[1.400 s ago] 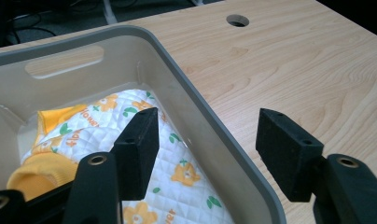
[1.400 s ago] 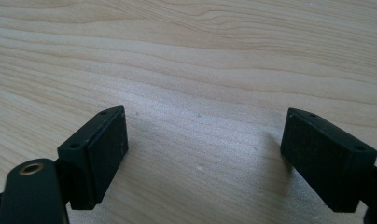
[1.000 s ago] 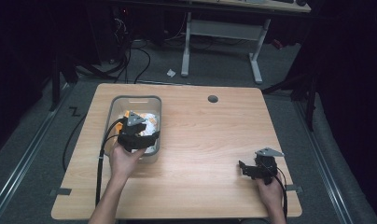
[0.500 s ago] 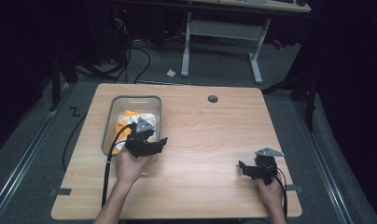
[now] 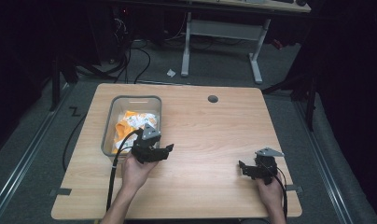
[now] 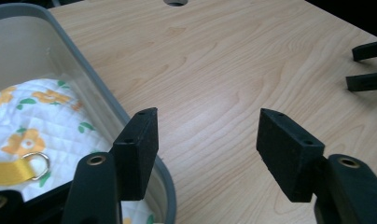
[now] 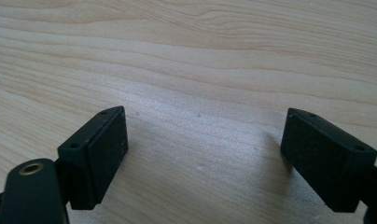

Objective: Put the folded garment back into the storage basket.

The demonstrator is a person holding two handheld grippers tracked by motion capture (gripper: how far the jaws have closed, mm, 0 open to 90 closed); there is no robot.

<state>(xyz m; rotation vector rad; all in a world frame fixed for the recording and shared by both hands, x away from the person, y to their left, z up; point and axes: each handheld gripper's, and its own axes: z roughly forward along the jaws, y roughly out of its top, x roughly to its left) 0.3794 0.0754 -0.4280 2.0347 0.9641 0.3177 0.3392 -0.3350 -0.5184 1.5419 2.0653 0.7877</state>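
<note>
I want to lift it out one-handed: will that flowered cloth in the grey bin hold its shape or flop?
The flowered cloth lies crumpled in the grey bin, so it will probably flop and drape. Its quilted surface looks light and easy to pinch. The yellow strap with the metal ring may dangle and snag on the rim.

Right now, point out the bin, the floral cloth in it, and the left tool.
bin (image 5: pixel 110 120), high view, on its left grey wall.
floral cloth (image 6: pixel 46 126), left gripper view, on the quilted white middle.
left tool (image 5: pixel 167 150), high view, between its open tips.
</note>
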